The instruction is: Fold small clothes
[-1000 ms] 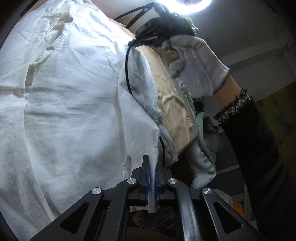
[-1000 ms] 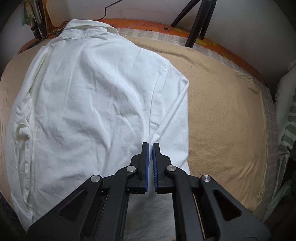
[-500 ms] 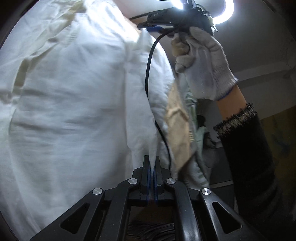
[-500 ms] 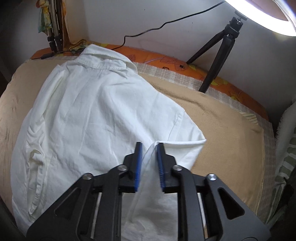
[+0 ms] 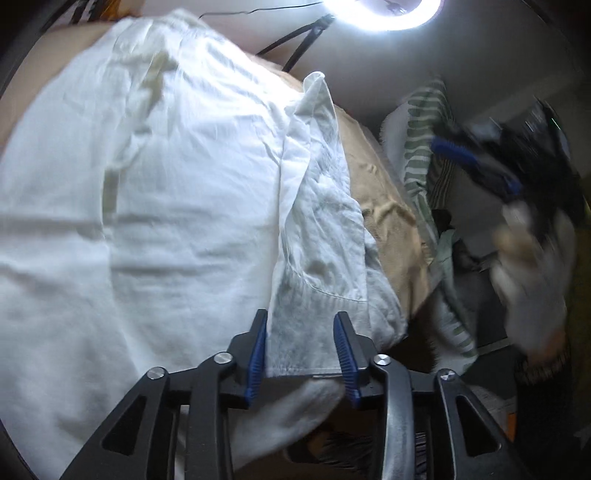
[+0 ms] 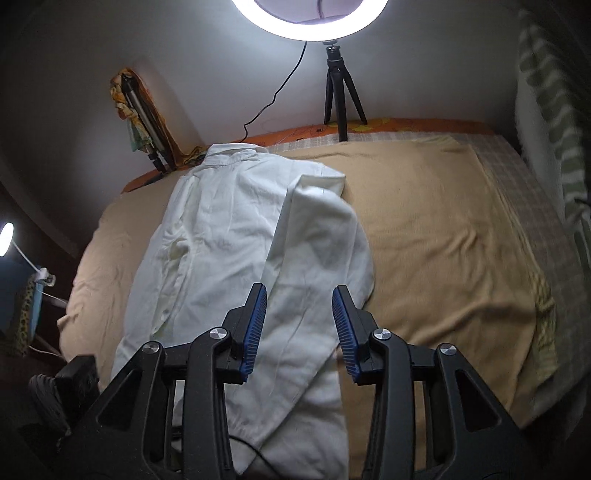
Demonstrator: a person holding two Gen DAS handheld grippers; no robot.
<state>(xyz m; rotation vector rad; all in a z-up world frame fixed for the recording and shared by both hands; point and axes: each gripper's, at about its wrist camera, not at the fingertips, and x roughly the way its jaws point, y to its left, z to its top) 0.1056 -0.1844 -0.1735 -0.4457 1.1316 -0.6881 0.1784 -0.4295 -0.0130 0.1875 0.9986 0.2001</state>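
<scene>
My left tongs (image 5: pixel 299 354) stand wide open, the two blue-padded fingers well apart and holding nothing; the hem end of the white shirt (image 5: pixel 155 206) lies flat in the gap between them, and I cannot tell whether either pad touches the cloth. Ahead of these tongs a folded-over panel of the shirt runs away from me, its edge lying on top of the body of the shirt, which spreads to the left of the fingers. To the right of the fingers the tan blanket (image 5: pixel 388 221) shows, and past it a green-striped cloth (image 5: pixel 421 140).

My right tongs (image 6: pixel 299 325) are open just as wide and grip nothing. They hang above the near end of the shirt (image 6: pixel 221 229), which lies lengthwise ahead of them on the blanket (image 6: pixel 443 240), collar at the far end, with the right side folded inward over the middle. Beyond the collar stands a small black tripod (image 6: pixel 338 96) under a glowing ring light (image 6: pixel 310 22). From the left camera my right tongs appear blurred far to the right, held in my gloved right hand (image 5: pixel 532 266)
</scene>
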